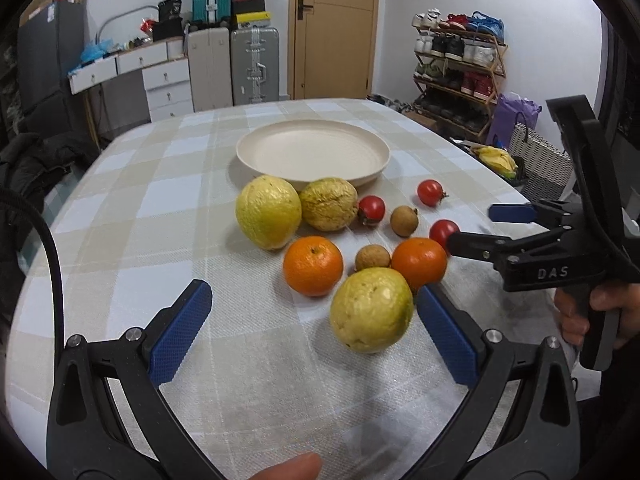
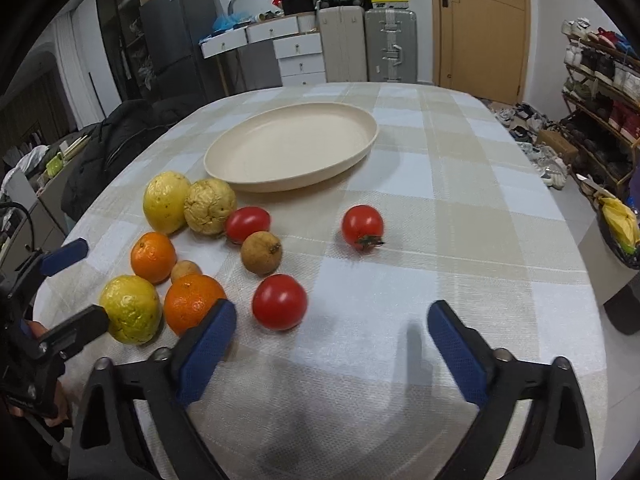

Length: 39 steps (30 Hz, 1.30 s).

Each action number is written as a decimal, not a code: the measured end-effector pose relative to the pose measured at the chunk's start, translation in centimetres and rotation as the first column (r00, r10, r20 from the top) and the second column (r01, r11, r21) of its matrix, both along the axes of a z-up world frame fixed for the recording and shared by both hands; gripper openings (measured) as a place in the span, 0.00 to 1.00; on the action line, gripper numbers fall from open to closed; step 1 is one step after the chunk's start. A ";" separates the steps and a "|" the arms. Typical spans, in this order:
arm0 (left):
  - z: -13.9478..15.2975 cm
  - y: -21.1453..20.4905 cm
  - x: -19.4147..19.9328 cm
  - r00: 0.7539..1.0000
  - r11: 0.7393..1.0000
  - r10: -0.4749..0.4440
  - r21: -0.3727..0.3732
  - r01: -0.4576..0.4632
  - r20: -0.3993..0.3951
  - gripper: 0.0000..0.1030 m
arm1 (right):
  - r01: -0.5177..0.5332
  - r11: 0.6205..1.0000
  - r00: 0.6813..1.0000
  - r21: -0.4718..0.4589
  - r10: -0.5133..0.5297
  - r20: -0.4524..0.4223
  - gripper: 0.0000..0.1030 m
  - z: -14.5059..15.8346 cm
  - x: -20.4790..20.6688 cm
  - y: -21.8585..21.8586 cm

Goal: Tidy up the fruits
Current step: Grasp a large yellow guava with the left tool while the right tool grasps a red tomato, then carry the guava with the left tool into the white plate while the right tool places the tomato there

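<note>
Your left gripper [image 1: 314, 328] is nearest the camera: jaws spread wide, nothing clamped, and the near yellow guava [image 1: 371, 310] sits between them, hard against the right pad [image 1: 446, 330], with a clear gap to the left one. Your right gripper [image 2: 332, 350] is also unclamped and empty, hovering over bare tablecloth [image 2: 460, 216]; the closest tomato [image 2: 279, 301] lies just ahead of its left pad. Outward from there: an orange [image 1: 419, 264] just behind the guava, a small brown fruit [image 1: 372, 257], a second orange [image 1: 313, 265], another brown fruit [image 1: 404, 221], two more tomatoes, one mid-cluster [image 2: 247, 224] and one off to the right [image 2: 362, 226]. Two more yellow guavas, one smooth [image 1: 268, 212] and one wrinkled [image 1: 329, 203], sit just in front of the plate [image 1: 312, 153]. Plate is far centre and holds nothing. Progress looks like zero: every fruit on the cloth, none sorted. Likely first pick is the near guava.
</note>
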<state>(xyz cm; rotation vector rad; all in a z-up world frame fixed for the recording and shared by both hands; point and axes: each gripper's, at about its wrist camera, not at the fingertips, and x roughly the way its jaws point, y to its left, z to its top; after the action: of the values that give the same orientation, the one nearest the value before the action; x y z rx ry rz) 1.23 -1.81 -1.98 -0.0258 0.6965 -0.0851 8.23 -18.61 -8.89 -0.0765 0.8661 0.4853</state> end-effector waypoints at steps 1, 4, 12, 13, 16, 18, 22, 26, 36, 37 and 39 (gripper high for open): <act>-0.1 0.0 0.2 1.000 1.000 -0.006 -0.003 0.006 -0.012 0.99 | -0.013 1.000 1.000 -0.003 0.013 -0.013 0.83 -0.2 0.1 0.3; -0.5 -0.3 0.5 0.999 1.000 -0.024 -0.004 0.024 -0.032 0.99 | -0.041 0.999 0.999 0.000 0.040 -0.027 0.80 -0.4 0.1 0.8; -1.3 -0.8 1.1 0.992 0.996 -0.088 -0.043 0.084 -0.090 0.77 | -0.079 0.997 0.996 -0.003 0.079 -0.029 0.65 -0.4 0.0 1.7; -1.5 -0.8 1.2 0.991 0.995 -0.092 -0.048 0.088 -0.095 0.74 | -0.078 0.997 0.997 -0.009 0.078 -0.027 0.60 -0.4 -0.1 1.8; -1.7 -0.9 1.4 0.988 0.992 -0.114 -0.071 0.107 -0.106 0.68 | -0.078 0.997 0.997 -0.016 0.078 -0.024 0.54 -0.4 0.0 2.1; -1.8 -1.1 1.5 0.986 0.990 -0.126 -0.080 0.118 -0.108 0.67 | -0.085 0.996 0.996 -0.011 0.085 -0.025 0.47 -0.3 0.0 2.2; -1.9 -1.3 1.9 0.982 0.985 -0.144 -0.114 0.131 -0.123 0.46 | -0.096 0.995 0.995 -0.015 0.096 -0.024 0.37 -0.3 -0.1 2.3; -2.0 -1.6 1.7 0.983 0.985 -0.145 -0.115 0.132 -0.116 0.45 | -0.111 0.994 0.993 0.002 0.111 -0.026 0.31 -0.2 -0.3 2.3; -0.4 -1.1 1.1 0.989 0.985 -0.140 -0.112 0.133 -0.054 0.44 | -0.110 0.993 0.994 0.044 0.110 0.000 0.30 0.3 -0.7 1.6; -0.1 -0.9 1.1 0.990 0.985 -0.135 -0.112 0.129 -0.044 0.44 | -0.111 0.993 0.994 0.049 0.110 0.008 0.30 0.5 -0.8 1.5; 0.4 -0.7 1.0 0.992 0.986 -0.126 -0.110 0.122 -0.027 0.44 | -0.112 0.992 0.994 0.056 0.111 0.022 0.30 0.9 -0.9 1.6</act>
<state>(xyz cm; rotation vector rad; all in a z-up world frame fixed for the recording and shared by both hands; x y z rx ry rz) 2.21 -2.47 -1.56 -0.0880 0.7261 -0.2427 7.31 -17.04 -8.02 -0.0772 0.8314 0.6131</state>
